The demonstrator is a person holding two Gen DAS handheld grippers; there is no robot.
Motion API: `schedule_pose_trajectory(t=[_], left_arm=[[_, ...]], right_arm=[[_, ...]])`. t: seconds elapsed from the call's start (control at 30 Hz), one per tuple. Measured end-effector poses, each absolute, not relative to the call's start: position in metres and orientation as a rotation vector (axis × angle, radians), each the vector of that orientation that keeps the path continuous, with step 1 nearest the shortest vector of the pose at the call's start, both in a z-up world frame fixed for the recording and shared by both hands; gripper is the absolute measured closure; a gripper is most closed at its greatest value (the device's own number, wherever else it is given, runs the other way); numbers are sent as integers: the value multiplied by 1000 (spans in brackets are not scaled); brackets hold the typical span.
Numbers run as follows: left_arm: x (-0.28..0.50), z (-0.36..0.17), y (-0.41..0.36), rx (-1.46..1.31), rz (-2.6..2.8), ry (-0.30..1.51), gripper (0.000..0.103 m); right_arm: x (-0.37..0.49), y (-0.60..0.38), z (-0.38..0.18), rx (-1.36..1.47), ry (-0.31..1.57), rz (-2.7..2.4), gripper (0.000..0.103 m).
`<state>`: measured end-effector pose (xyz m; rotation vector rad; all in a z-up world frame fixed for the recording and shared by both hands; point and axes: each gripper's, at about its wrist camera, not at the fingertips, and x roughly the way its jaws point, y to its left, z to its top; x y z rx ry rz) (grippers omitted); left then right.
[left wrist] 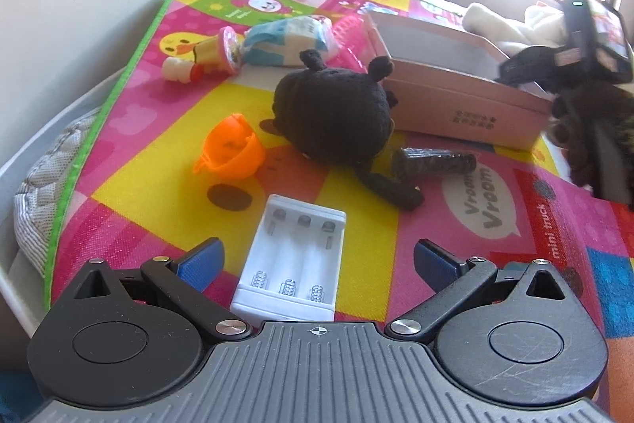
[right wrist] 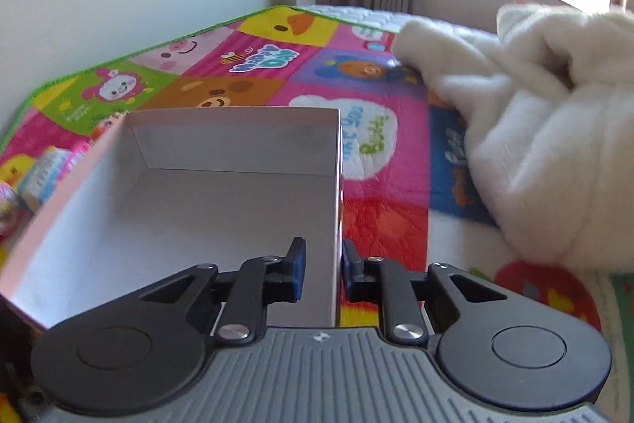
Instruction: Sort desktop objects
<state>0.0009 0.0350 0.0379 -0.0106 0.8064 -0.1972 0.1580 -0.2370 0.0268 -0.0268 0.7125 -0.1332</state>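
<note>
- the left tool point(left wrist: 317, 260) is spread wide apart, holding nothing.
- the white battery holder point(left wrist: 291, 264) lies on the play mat point(left wrist: 356, 248), right between its fingers, long side pointing away.
- the right tool point(right wrist: 321, 264) is pinched on the side wall of the pink box point(right wrist: 198, 193).
- the box is empty inside.
- the black yarn toy point(left wrist: 333, 113) lies beside the box.

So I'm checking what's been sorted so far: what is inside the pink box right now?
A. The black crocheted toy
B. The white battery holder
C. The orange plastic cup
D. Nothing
D: the right wrist view shows the pink box's white interior bare, while the black crocheted toy, white battery holder and orange plastic cup all lie outside it on the play mat.
</note>
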Motion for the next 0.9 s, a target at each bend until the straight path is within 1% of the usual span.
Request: schedule_pose_trajectory(t=[0.13, 0.23, 0.27, 0.3, 0.33, 0.4, 0.47, 0.57, 0.7, 0.73, 0.77, 0.87, 0.9], left_arm=[[1, 36, 33, 7, -203, 811, 0], [-1, 35, 31, 32, -208, 809, 0], [-2, 35, 31, 40, -207, 808, 0], [-4, 35, 31, 46, -203, 807, 0], [-4, 35, 31, 51, -197, 807, 0], [-5, 34, 32, 50, -183, 809, 0], [-5, 33, 33, 48, -176, 810, 0], [-7, 34, 32, 56, -173, 803, 0], [-13, 35, 35, 65, -170, 805, 0], [-15, 36, 36, 68, -166, 803, 0], [-17, 36, 37, 67, -163, 800, 0], [-20, 38, 43, 51, -161, 796, 0], [-20, 39, 43, 46, -164, 793, 0]], right_arm=[[176, -220, 21, -109, 661, -2, 85], [173, -207, 32, -181, 601, -8, 85], [166, -203, 39, -196, 556, -28, 82], [156, -199, 46, -204, 511, -44, 75], [144, -196, 54, -206, 469, -39, 71], [116, -187, 68, -186, 417, 23, 52], [93, -174, 76, -150, 430, 138, 41], [69, -153, 70, -56, 536, 350, 36], [66, -103, 46, -65, 658, 502, 36], [71, -89, 41, -81, 692, 520, 37], [72, -78, 36, -85, 720, 547, 47], [87, -49, 38, -103, 690, 578, 53], [94, -44, 40, -94, 689, 586, 53]])
